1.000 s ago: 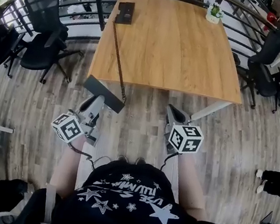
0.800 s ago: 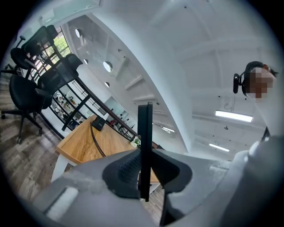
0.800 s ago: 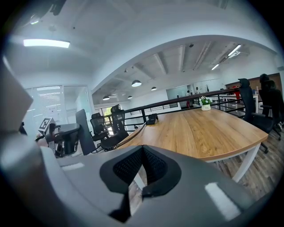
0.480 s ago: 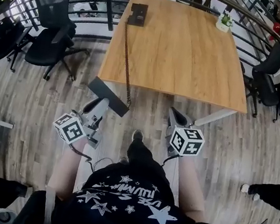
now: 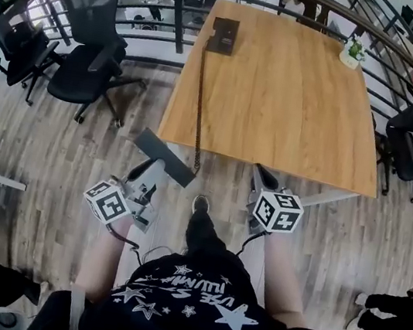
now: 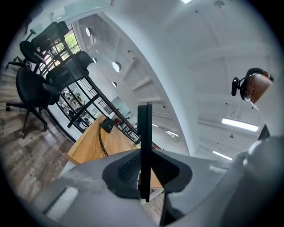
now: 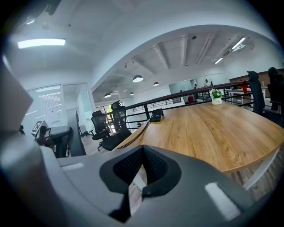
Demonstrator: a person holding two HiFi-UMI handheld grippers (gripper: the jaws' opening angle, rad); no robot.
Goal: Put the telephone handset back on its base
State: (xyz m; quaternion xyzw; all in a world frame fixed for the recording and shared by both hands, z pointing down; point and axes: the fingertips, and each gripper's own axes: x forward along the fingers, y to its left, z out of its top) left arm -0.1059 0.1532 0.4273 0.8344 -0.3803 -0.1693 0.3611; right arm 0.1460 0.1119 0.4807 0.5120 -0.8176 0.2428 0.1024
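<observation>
Left gripper (image 5: 157, 169) clamping handset (image 5: 153, 144), right gripper (image 5: 261, 177) closed empty, base (image 5: 223, 35) across table (image 5: 295, 105), chairs (image 5: 90, 62) left

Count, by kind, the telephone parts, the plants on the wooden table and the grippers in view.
Telephone base: 1
Handset: 1
Coiled cord: 1
Potted plant: 1
Grippers: 2 (left gripper, right gripper)
Total: 6
</observation>
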